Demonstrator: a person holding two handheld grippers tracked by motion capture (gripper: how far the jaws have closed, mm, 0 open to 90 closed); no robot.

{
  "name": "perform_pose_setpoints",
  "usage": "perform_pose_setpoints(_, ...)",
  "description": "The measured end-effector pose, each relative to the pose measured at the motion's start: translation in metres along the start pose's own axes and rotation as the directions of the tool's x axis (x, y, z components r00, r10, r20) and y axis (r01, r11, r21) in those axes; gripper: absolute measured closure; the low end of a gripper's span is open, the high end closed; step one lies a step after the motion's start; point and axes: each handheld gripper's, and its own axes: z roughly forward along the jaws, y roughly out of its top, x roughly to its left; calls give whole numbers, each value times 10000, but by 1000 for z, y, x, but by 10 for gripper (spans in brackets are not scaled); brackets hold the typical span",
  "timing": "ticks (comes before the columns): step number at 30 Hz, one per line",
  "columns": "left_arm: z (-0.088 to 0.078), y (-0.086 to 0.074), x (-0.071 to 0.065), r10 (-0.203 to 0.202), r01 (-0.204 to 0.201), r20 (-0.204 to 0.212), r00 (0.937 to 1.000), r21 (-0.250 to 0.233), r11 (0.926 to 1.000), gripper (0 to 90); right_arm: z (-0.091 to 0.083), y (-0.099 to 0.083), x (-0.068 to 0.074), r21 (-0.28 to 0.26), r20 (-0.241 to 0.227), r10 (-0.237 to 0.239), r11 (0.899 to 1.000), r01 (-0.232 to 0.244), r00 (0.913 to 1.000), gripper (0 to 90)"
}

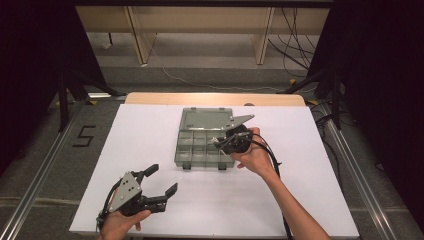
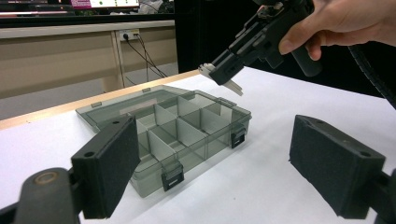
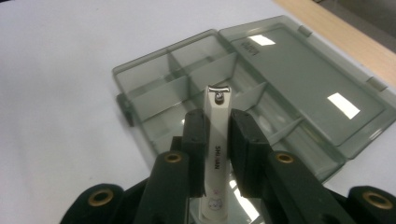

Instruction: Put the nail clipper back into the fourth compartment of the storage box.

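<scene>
The table (image 1: pixel 150 130), covered in white, carries one thing: a grey see-through plastic box (image 1: pixel 192 148) with its lid (image 1: pixel 205 120) folded flat open on the side away from the person. The box is divided into small compartments, and all those in sight appear empty. It lies ahead of the left gripper's fingers and directly below the right gripper's fingers.

The left gripper (image 1: pixel 161 181) sits near the table's front edge, well apart from the box. Its fingers (image 2: pixel 109 163) are spread wide and grasp nothing.

The right gripper (image 1: pixel 220 142) hovers over the box's right-hand compartments. Its fingers (image 3: pixel 196 140) are clenched on a white nail clipper (image 3: pixel 217 135), one pad on each long side of it. The clipper's metal tip (image 3: pixel 219 90) juts out beyond the fingertips and points down toward the compartments; its other end runs back between the fingers toward the camera.

Judged handling: the clipper is small, light, stiff and not fragile, but its smooth sides are likely slippery, so it could twist or slide under a loose grip. The present hold across the middle of the body looks sound. The box is light, and a knock against its thin dividers could shove it across the smooth table cover.
</scene>
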Motion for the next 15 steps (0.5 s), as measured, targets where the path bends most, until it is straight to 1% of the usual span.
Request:
perform_pose_setpoints(1, 0, 0, 0, 20, -20, 17, 10000, -21, 10000, 156, -1, 0, -2, 53, -16, 49, 10000, -49, 10000, 774)
perform_pose_setpoints(3, 0, 0, 0, 36, -36, 32, 10000, -44, 10000, 156, 0, 0, -7, -222, 235, 122, 9997, -117, 9996, 775)
perform_pose_setpoints(5, 0, 0, 0, 38, -38, 29, 10000, -39, 10000, 156, 2, 0, -11, -274, 364, 306, 9992, -296, 9989, 774)
perform_pose_setpoints(6, 0, 0, 0, 27, -27, 25, 10000, -42, 10000, 156, 3, -1, -14, -343, 448, 287, 9990, -272, 9986, 774)
perform_pose_setpoints(7, 0, 0, 0, 15, -15, 30, 10000, -50, 10000, 156, 2, -2, -17, -201, 371, 353, 9992, -346, 9987, 775)
perform_pose_setpoints(8, 0, 0, 0, 10, -10, 29, 10000, -56, 10000, 156, 5, -3, -19, -388, 565, 478, 9982, -456, 9973, 774)
perform_pose_setpoints(9, 1, 0, 0, -31, 33, 100, 9999, -185, 9998, 156, 6, -4, -21, -462, 625, 477, 9979, -449, 9969, 775)
perform_pose_setpoints(10, 1, 0, 1, -12, 14, 83, 10000, -178, 9998, 156, 6, -4, -23, -344, 578, 507, 9982, -487, 9970, 774)
perform_pose_setpoints(11, 1, 0, 1, -18, 19, 88, 10000, -183, 9998, 156, 7, -5, -25, -332, 631, 478, 9984, -457, 9969, 775)
perform_pose_setpoints(12, 1, 0, 1, -18, 19, 87, 10000, -180, 9998, 156, 7, -5, -26, -302, 570, 667, 9974, -650, 9961, 774)
perform_pose_setpoints(13, 1, 0, 1, -16, 17, 88, 10000, -178, 9998, 156, 9, -6, -28, -412, 689, 512, 9980, -485, 9963, 775)
perform_pose_setpoints(14, 1, 0, 0, -12, 14, 84, 10000, -170, 9999, 156, 9, -6, -28, -306, 670, 678, 9974, -658, 9954, 775)
perform_pose_setpoints(15, 1, 0, 0, -12, 14, 84, 10000, -170, 9999, 156, 9, -6, -28, -306, 670, 678, 9974, -658, 9954, 775)
